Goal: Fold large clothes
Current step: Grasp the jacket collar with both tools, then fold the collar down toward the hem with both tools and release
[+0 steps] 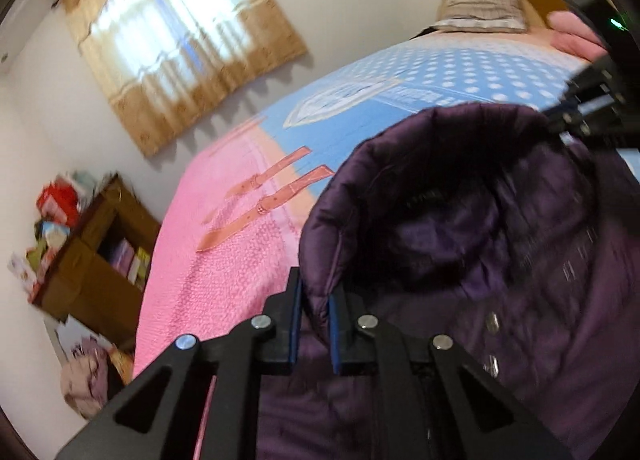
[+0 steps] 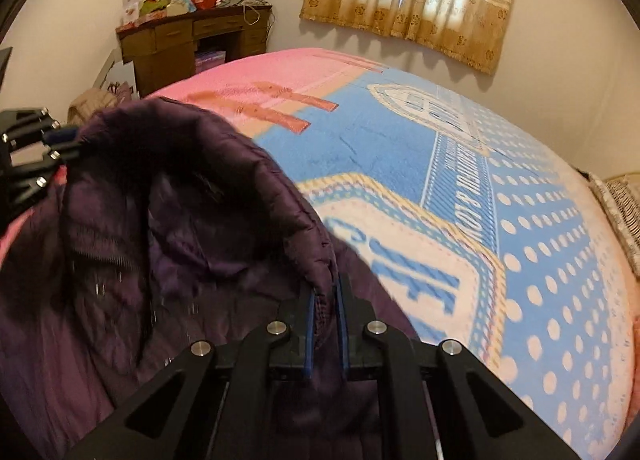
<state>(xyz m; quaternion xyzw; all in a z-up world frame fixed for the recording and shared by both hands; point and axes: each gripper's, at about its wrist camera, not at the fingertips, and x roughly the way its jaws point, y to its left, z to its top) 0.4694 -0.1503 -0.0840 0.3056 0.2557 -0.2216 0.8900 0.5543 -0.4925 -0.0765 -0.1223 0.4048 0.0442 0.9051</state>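
Your purple quilted jacket [image 2: 180, 260] fills the lower left of the right wrist view, lying on the bedspread [image 2: 400, 148]. The left gripper [image 1: 314, 312] and right gripper [image 2: 325, 300] each pinch its collar rim between closed pads. Lift evenly, keeping the rim taut. The bedspread's lettering is blurred, unreadable.

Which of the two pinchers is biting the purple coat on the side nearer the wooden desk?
The left gripper. It clamps the purple coat edge toward the wooden desk; the right gripper holds the edge over the blue dotted blanket.
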